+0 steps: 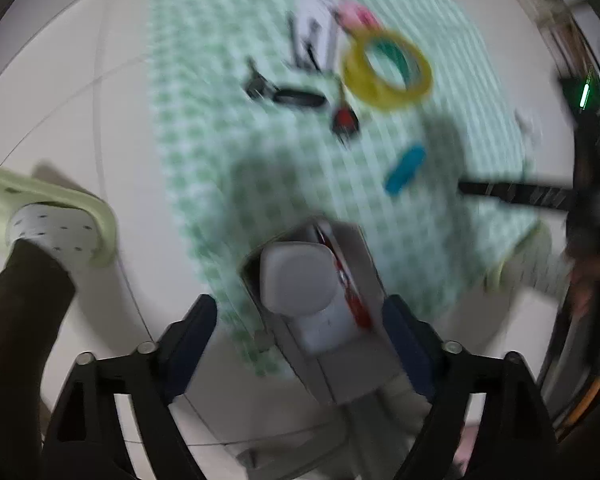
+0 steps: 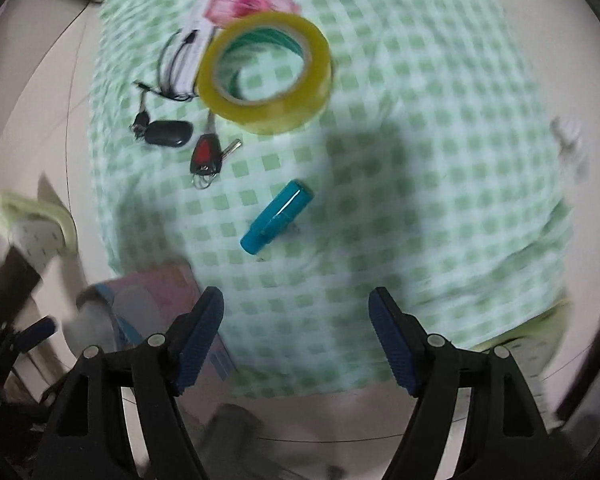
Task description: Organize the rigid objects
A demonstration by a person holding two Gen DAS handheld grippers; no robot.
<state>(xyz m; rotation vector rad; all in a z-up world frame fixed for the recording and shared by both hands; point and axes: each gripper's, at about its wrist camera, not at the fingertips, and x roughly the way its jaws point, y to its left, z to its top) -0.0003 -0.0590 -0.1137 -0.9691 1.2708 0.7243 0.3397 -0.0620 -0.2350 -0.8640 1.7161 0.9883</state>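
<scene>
**tapefan:** biggest thing going is the green checked cloth (image 2: 400, 80) spread on the pale floor (image 2: 32, 80). Taking the yellow tape roll (image 2: 266, 76) as the landmark, a white card looped with black cord (image 2: 188, 60) sits touching its left side, and something pink (image 2: 244, 2) lies just behind it.

**keysguy:** yeah, and nearer the camera than the roll is a teal tube (image 2: 277, 217), well apart from it. Left-front of the roll: a black key fob (image 2: 168, 133) and a red-buttoned car key (image 2: 206, 155).

**tapefan:** grippers? The right gripper (image 2: 296, 340) has its jaws spread wide, nothing between them.

**keysguy:** left gripper (image 1: 300, 344) is wide too. A grey box holding a white block (image 1: 300, 280) sits between its fingers, but it's too blurred to say they touch.
</scene>
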